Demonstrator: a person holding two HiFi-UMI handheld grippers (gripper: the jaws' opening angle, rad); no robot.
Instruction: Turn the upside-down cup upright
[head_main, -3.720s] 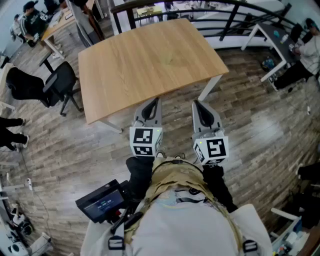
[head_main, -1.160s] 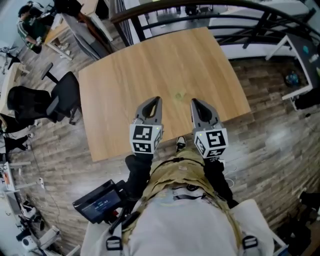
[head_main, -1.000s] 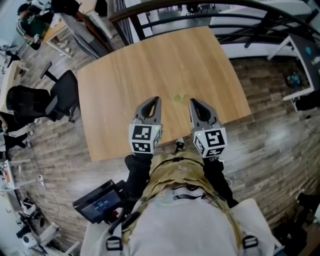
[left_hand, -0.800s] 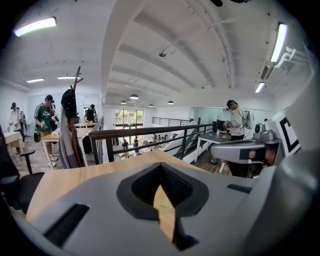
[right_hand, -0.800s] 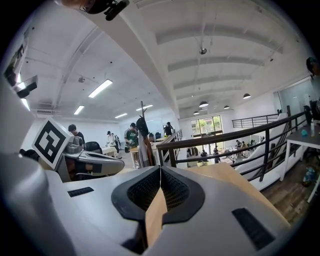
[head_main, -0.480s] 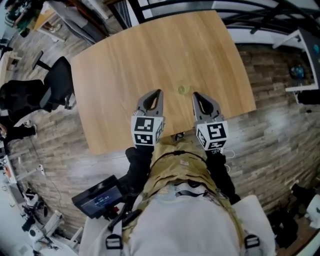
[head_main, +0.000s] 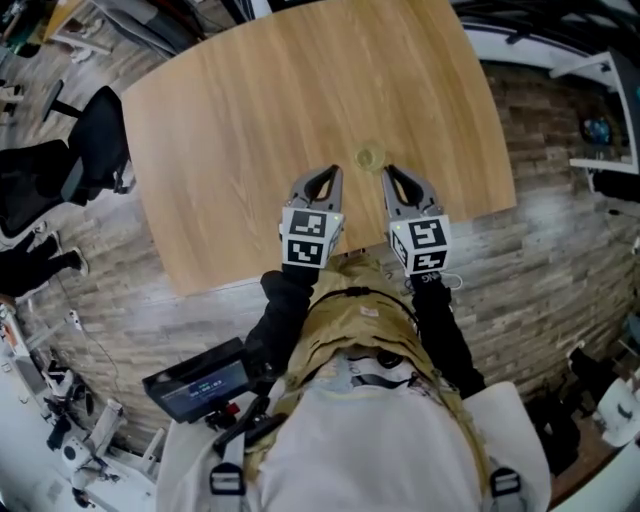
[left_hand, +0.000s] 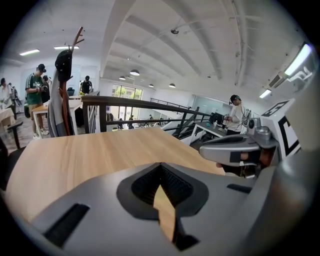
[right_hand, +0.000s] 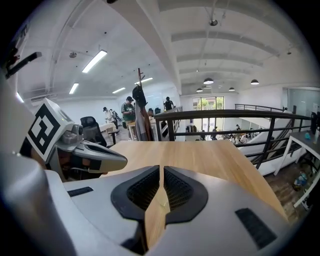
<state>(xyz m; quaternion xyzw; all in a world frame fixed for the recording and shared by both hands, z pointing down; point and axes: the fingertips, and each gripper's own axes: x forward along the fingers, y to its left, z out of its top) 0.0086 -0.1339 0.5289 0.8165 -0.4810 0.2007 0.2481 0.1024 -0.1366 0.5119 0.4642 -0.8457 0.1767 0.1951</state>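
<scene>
Wooden table (head_main: 250, 120) bears one small cup (head_main: 369, 157) (contents indiscernible).

The table (head_main: 250, 120) is a light honey wood with fine grain lines, and the cup (head_main: 369, 157) on it is so pale and see-through it pretty much blends into the wood. At the table's near edge, the left gripper (head_main: 324, 176) and right gripper (head_main: 392, 174) are both grey, with black ribbed pads (right_hand: 142, 192) and black-and-white square markers (head_main: 306, 238). The floor (head_main: 560, 260) around the table is grey-brown planks, and the chair (head_main: 95, 140) off its left side is black.
</scene>
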